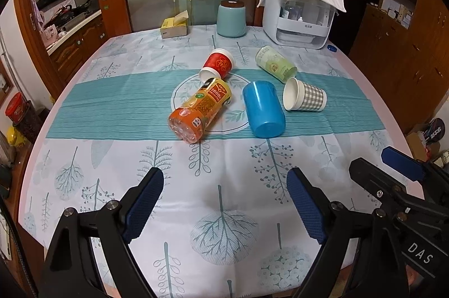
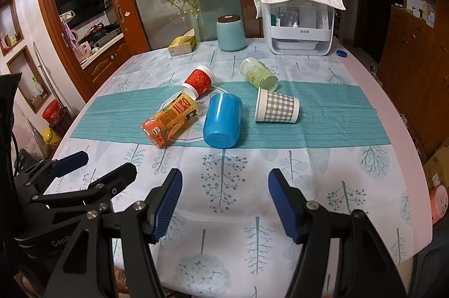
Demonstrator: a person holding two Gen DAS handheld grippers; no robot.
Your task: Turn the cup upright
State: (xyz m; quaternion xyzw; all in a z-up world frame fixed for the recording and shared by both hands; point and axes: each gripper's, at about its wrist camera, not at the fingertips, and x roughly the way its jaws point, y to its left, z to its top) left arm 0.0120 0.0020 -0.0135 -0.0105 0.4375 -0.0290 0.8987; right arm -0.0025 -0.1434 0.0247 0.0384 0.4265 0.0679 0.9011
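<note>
Several cups lie on their sides mid-table: a blue plastic cup (image 1: 263,108) (image 2: 223,121), base toward me; a checked paper cup (image 1: 304,98) (image 2: 276,106); a red paper cup (image 1: 217,64) (image 2: 198,82); a pale green cup (image 1: 276,63) (image 2: 258,73). An orange bottle (image 1: 199,108) (image 2: 171,119) lies beside the blue cup. My left gripper (image 1: 224,204) is open and empty over the near tablecloth, well short of the cups. My right gripper (image 2: 223,204) is open and empty beside it; it also shows in the left wrist view (image 1: 393,166).
At the table's far edge stand a teal jar with brown lid (image 1: 231,18) (image 2: 231,32), a white appliance under a cloth (image 1: 301,11) (image 2: 300,20), a yellow box (image 1: 174,25) (image 2: 183,45) and a blue bottle cap (image 1: 332,48) (image 2: 341,53). The table edge (image 2: 418,157) curves at right.
</note>
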